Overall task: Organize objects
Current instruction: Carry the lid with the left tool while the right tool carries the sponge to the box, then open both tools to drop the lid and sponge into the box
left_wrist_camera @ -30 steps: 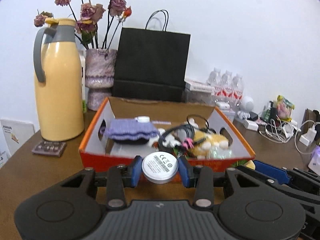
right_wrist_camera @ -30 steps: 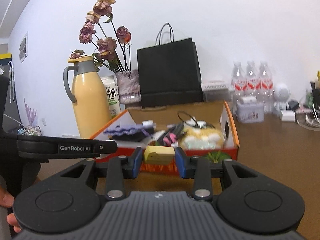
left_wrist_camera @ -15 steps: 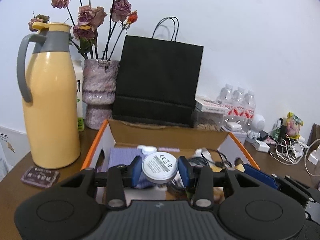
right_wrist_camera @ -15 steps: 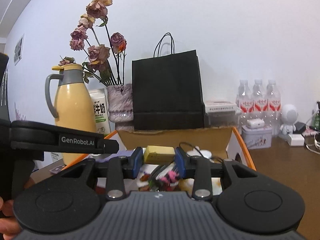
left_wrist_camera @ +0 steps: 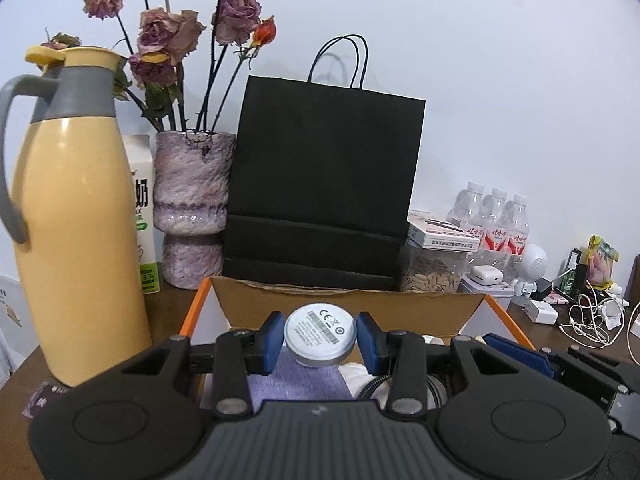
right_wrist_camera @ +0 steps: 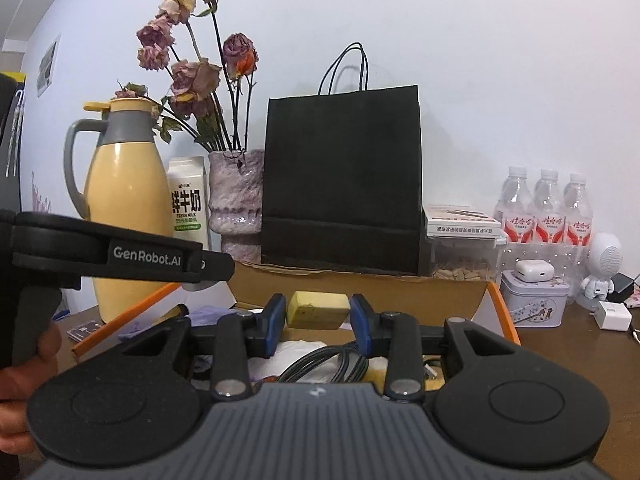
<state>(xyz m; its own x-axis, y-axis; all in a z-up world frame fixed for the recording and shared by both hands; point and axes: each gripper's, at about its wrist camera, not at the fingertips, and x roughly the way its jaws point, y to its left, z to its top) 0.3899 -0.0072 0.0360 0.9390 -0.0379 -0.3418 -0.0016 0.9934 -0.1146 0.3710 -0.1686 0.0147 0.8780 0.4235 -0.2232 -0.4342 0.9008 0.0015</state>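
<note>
My left gripper (left_wrist_camera: 320, 338) is shut on a round silver tin (left_wrist_camera: 319, 334) with a barcode label, held above an orange-edged cardboard box (left_wrist_camera: 400, 304). A purple knitted cloth (left_wrist_camera: 296, 380) lies in the box under it. My right gripper (right_wrist_camera: 318, 320) is shut on a yellow block (right_wrist_camera: 318, 310), also over the box (right_wrist_camera: 360, 288), where black cables (right_wrist_camera: 328, 364) and white items lie. The left gripper's body (right_wrist_camera: 120, 256) crosses the left side of the right wrist view, a hand (right_wrist_camera: 24, 364) on its grip. The right gripper's blue finger (left_wrist_camera: 516, 352) shows in the left wrist view.
Behind the box stand a black paper bag (left_wrist_camera: 324, 184), a purple vase of dried roses (left_wrist_camera: 192, 200), a milk carton (right_wrist_camera: 188, 212) and a yellow thermos jug (left_wrist_camera: 76, 232). To the right are water bottles (right_wrist_camera: 548, 208), a tin (right_wrist_camera: 532, 300), a small white robot figure (right_wrist_camera: 602, 268) and chargers with cables (left_wrist_camera: 588, 320).
Both grippers have moved forward from in front of the box to over it, still holding the tin and the yellow block. The bag and jug look larger and nearer.
</note>
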